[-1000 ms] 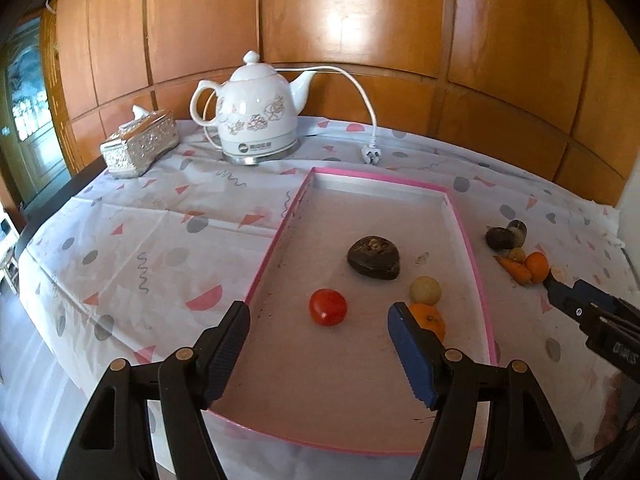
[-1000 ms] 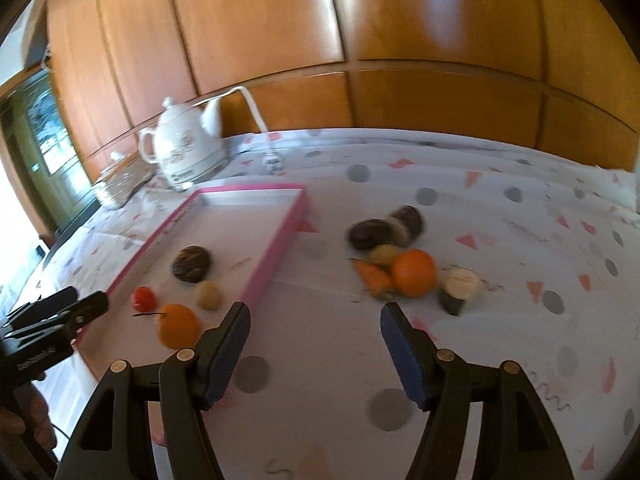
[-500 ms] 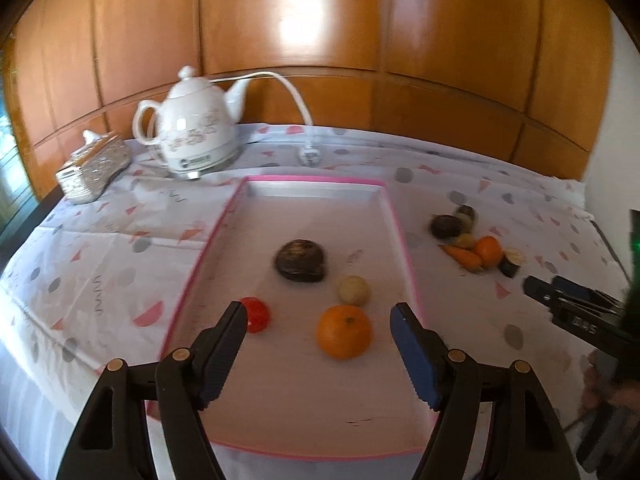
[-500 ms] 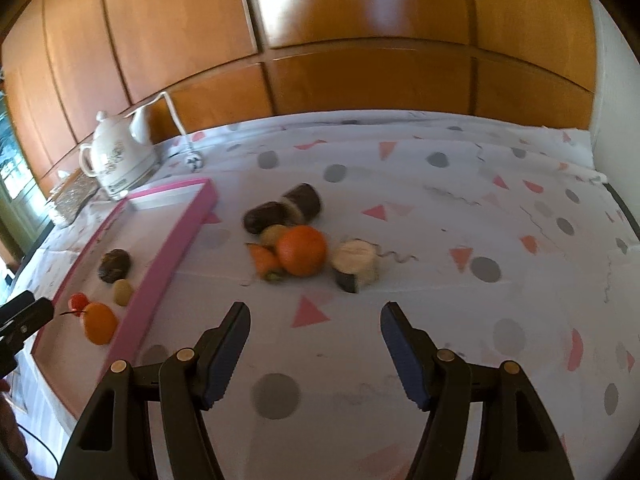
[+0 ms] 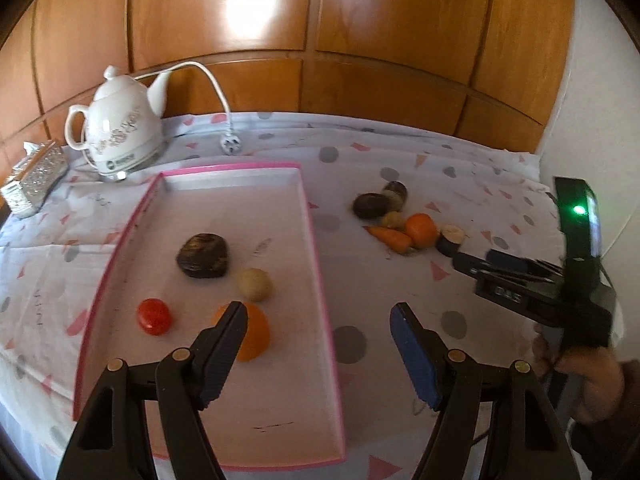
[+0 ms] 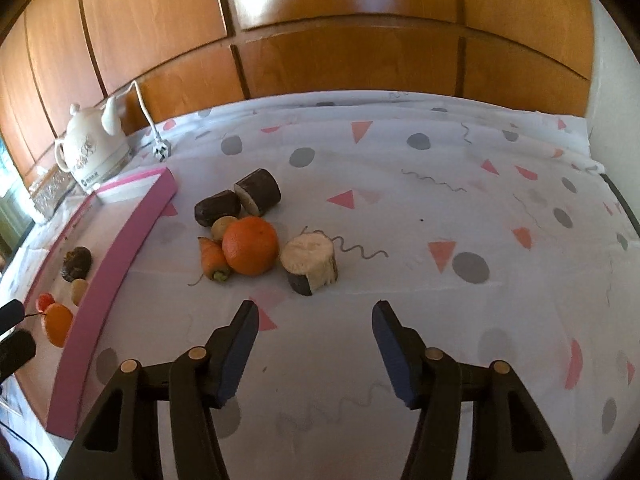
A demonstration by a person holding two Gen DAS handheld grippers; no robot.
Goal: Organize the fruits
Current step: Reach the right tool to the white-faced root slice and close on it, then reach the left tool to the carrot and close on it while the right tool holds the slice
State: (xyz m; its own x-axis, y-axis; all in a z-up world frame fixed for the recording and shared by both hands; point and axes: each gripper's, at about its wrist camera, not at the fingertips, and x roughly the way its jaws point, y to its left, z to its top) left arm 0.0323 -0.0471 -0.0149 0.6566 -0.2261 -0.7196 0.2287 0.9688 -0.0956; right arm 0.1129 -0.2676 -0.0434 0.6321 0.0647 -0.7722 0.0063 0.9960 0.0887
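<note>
Right wrist view: right gripper [image 6: 312,316] spread empty — pile swung ahead of jaws, white stub [image 6: 310,266] nearest, orange [image 6: 250,246] beside.
Left gripper [image 5: 318,320]: spread empty — pink tray [image 5: 320,280] edge now between jaws.
Meaning: next pickup likely.

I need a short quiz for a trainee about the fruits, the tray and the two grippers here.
1. True or false: the right gripper holds the orange that lies on the cloth.
2. How many items lie inside the pink tray?
3. Which item touches that orange on the side away from the tray? A) the tomato B) the pale cut chunk C) the teapot

Key:
1. False; it is open and empty.
2. Four.
3. B.
</note>
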